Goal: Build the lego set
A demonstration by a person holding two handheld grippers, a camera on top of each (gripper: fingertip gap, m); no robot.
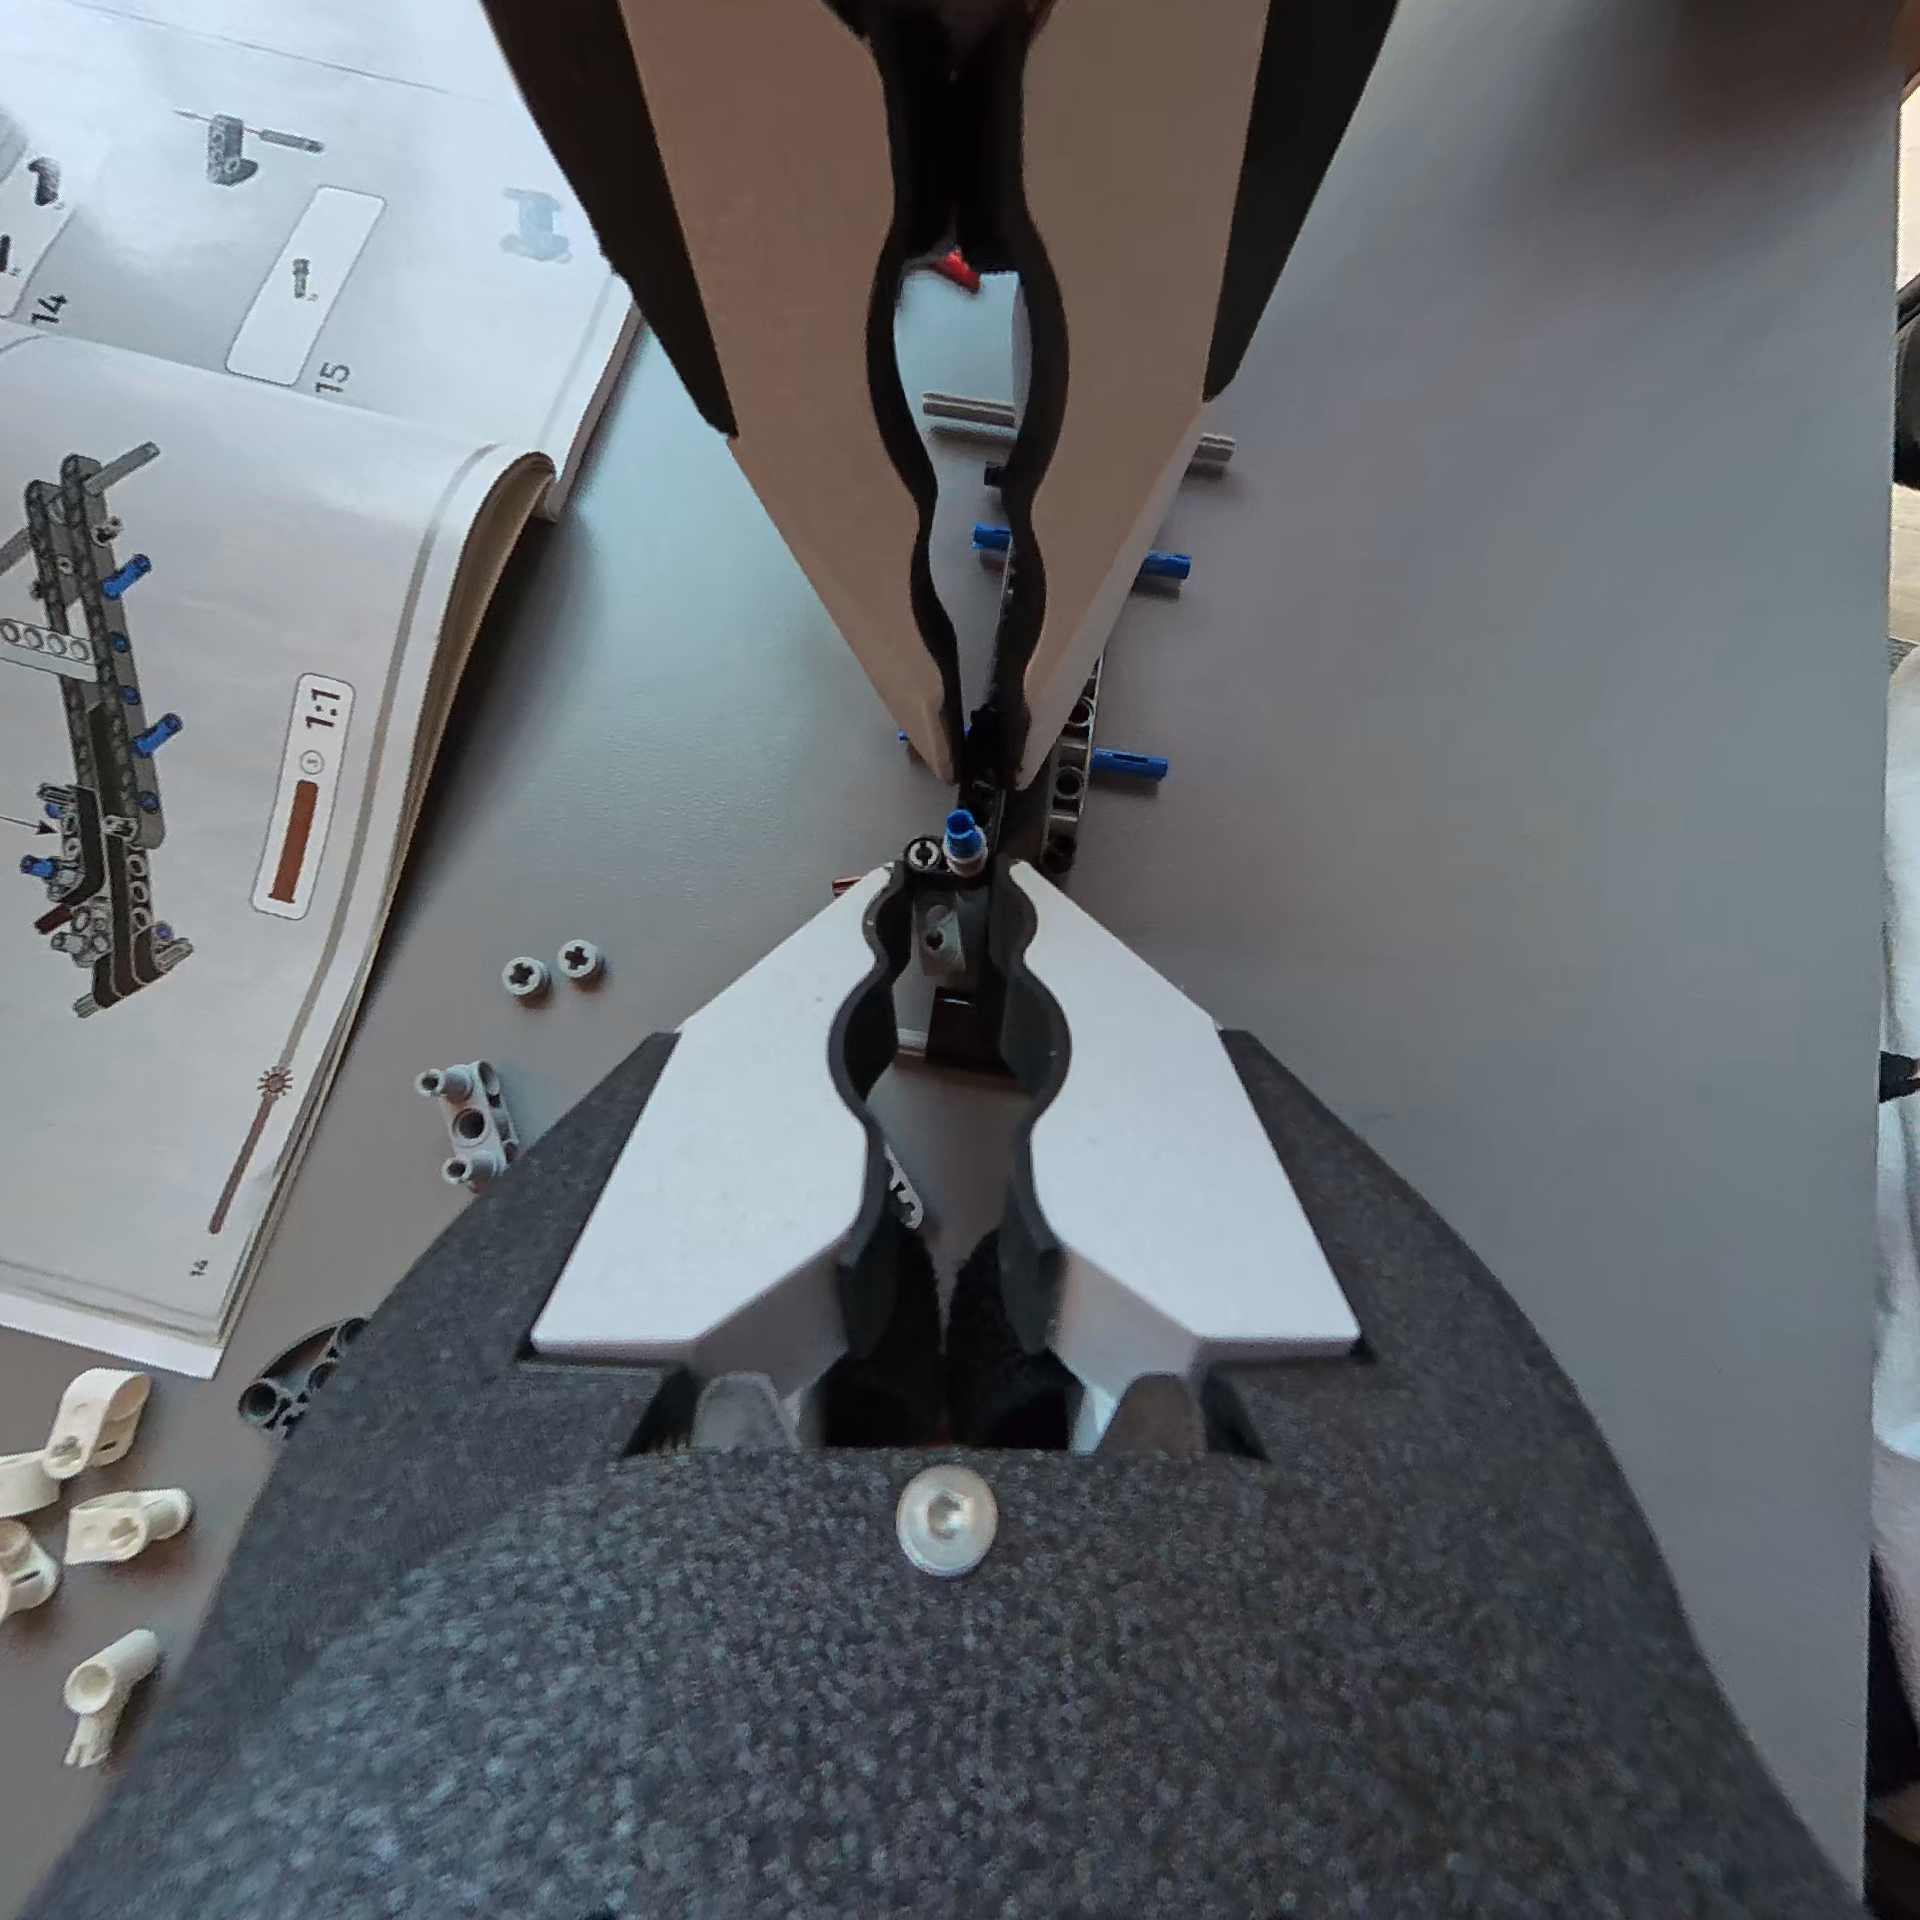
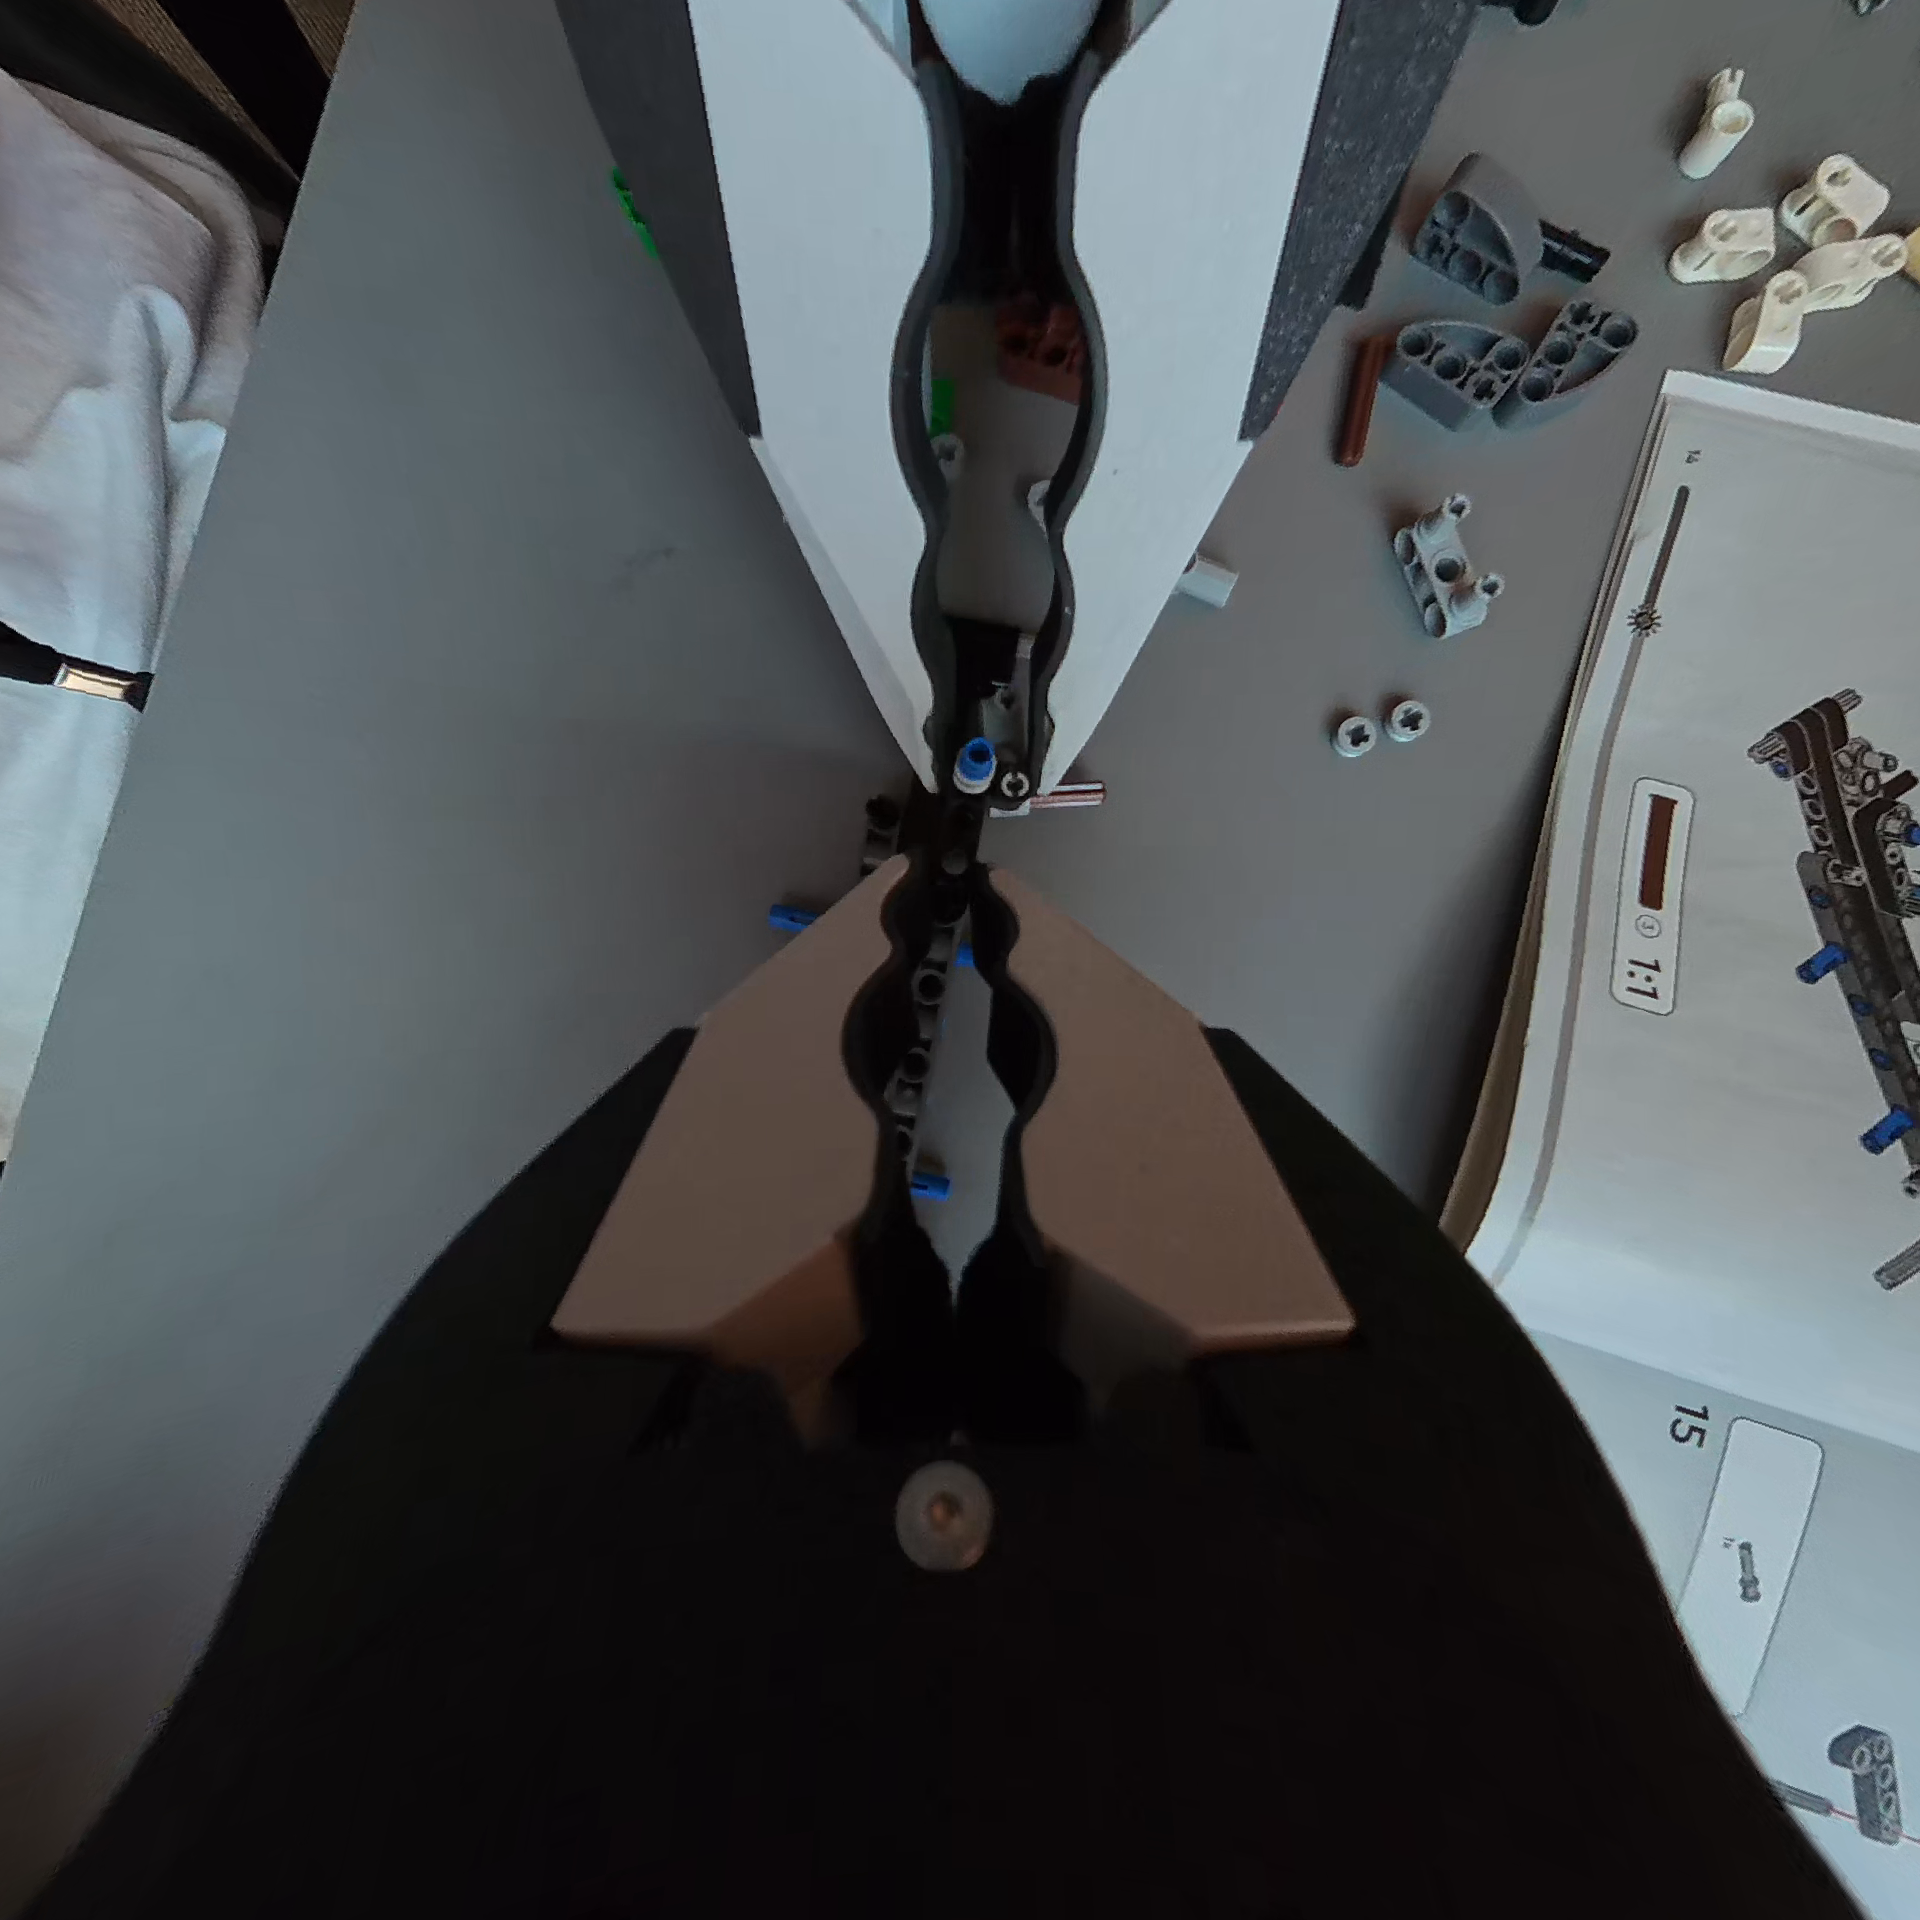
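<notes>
My left gripper (image 1: 951, 883), with white fingers, is shut on a small grey and black sub-assembly (image 1: 940, 925) with a blue pin (image 1: 961, 836) at its tip. My right gripper (image 2: 943, 883), with tan fingers, is shut on a long dark beam assembly (image 2: 920, 1049) that carries blue pins (image 1: 1127, 764). The two grippers face each other tip to tip over the grey table (image 1: 1455, 727). The sub-assembly meets the end of the beam. The right gripper (image 1: 985, 764) enters the left wrist view from the top. The left gripper (image 2: 992, 764) does the same in the right wrist view.
An open instruction booklet (image 1: 208, 623) lies to the left. Beside it are two grey bushes (image 1: 551, 966), a grey pin connector (image 1: 473, 1122), white connectors (image 1: 94, 1455), dark curved panels (image 2: 1475, 353) and a brown axle (image 2: 1361, 400). Grey axles (image 1: 966, 408) lie beyond. A person's white clothing (image 2: 83, 468) is past the table edge. My two grippers' fingertips are within a few centimetres of each other.
</notes>
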